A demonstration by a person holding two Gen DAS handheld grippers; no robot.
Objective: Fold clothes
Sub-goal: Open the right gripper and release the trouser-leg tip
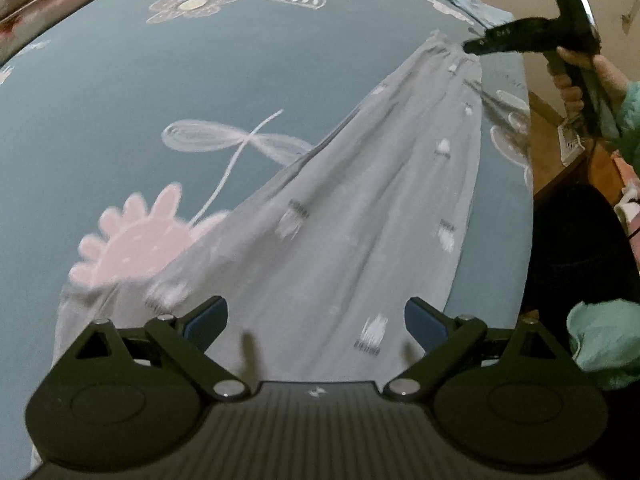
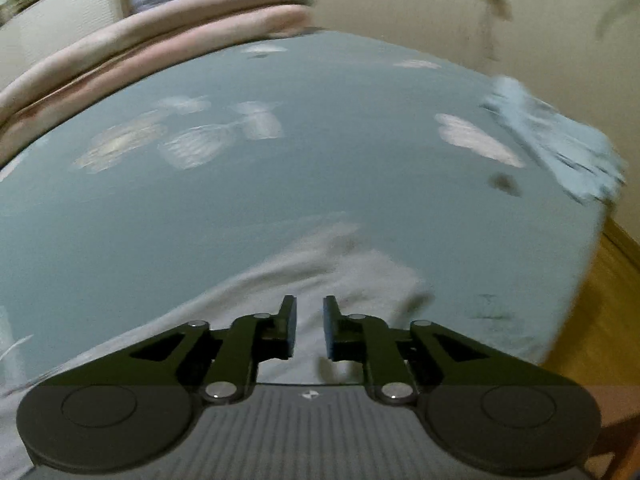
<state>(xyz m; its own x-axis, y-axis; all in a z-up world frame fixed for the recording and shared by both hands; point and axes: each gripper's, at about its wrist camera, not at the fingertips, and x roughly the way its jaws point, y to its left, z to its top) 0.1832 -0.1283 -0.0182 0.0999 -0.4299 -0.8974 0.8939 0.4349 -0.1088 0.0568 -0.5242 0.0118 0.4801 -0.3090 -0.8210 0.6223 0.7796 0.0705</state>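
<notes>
A long grey garment [image 1: 352, 216] with small white marks lies stretched out on the teal flowered bed sheet [image 1: 120, 100]. My left gripper [image 1: 316, 320] is open wide and empty, just above the garment's near end. My right gripper [image 1: 472, 46] shows in the left wrist view over the garment's far end. In the right wrist view my right gripper [image 2: 310, 326] has a narrow gap between its fingers, nothing in it, above the grey garment's end [image 2: 320, 272].
A light blue cloth [image 2: 552, 144] lies at the bed's far right corner. Folded pink bedding [image 2: 160, 52] lines the far edge. The bed's right edge drops to a wooden floor [image 2: 600, 320]. The person's dark-clad leg [image 1: 580, 248] is at the bed's right side.
</notes>
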